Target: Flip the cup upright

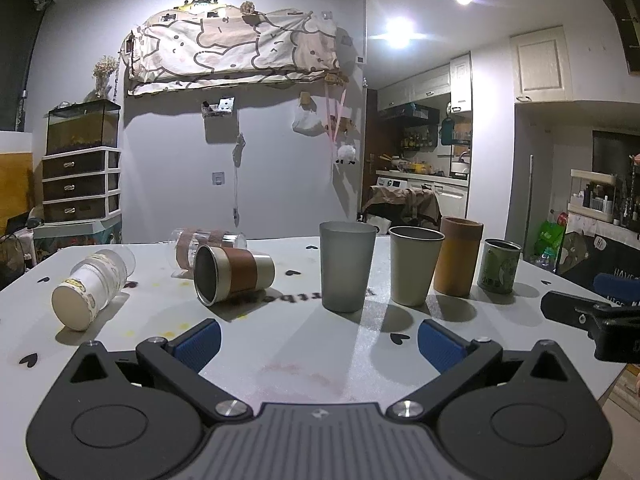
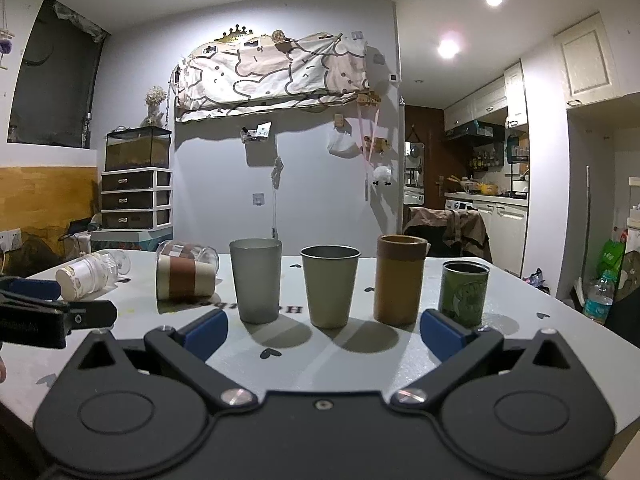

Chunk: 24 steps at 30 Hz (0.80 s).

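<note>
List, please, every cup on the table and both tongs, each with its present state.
Left tongs: open, empty.
Right tongs: open, empty.
White paper cup: on its side.
Clear glass: on its side.
Brown-banded cup: on its side.
Grey frosted cup: upright.
Beige cup: upright.
Orange-brown cup: upright.
Green can: upright, open top.

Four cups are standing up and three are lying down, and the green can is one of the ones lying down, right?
Not quite. The green can stands upright at the right end of the row, as the right wrist view shows. The rest holds: four stand, three lie down.
</note>
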Each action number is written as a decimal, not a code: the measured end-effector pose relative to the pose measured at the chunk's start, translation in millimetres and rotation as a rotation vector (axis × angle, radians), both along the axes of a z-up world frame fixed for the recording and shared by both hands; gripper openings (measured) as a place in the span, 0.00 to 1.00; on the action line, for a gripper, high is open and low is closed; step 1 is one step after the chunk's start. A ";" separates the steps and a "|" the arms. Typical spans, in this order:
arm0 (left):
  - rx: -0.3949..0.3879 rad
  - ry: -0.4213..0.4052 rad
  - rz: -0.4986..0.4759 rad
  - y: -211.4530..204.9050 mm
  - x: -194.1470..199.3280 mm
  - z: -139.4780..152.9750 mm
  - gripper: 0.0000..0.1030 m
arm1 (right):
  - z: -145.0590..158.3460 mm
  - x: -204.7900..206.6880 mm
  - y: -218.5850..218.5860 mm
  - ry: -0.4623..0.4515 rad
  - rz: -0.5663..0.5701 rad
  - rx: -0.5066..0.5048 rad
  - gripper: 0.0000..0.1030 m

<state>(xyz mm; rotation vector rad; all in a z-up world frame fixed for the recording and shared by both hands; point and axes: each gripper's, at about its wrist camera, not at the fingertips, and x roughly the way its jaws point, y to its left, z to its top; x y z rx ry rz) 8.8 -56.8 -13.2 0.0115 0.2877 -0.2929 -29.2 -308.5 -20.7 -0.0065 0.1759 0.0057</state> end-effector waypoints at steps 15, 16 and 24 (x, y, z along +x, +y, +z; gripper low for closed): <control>0.002 0.001 0.007 4.3 0.4 1.9 1.00 | 0.7 2.9 3.4 0.010 0.000 0.001 1.00; 0.003 0.001 0.007 5.1 0.5 2.1 1.00 | 0.5 3.1 3.5 0.011 -0.001 0.002 1.00; 0.000 0.001 0.006 1.2 0.1 1.0 1.00 | 0.5 4.3 1.7 0.012 0.000 0.003 1.00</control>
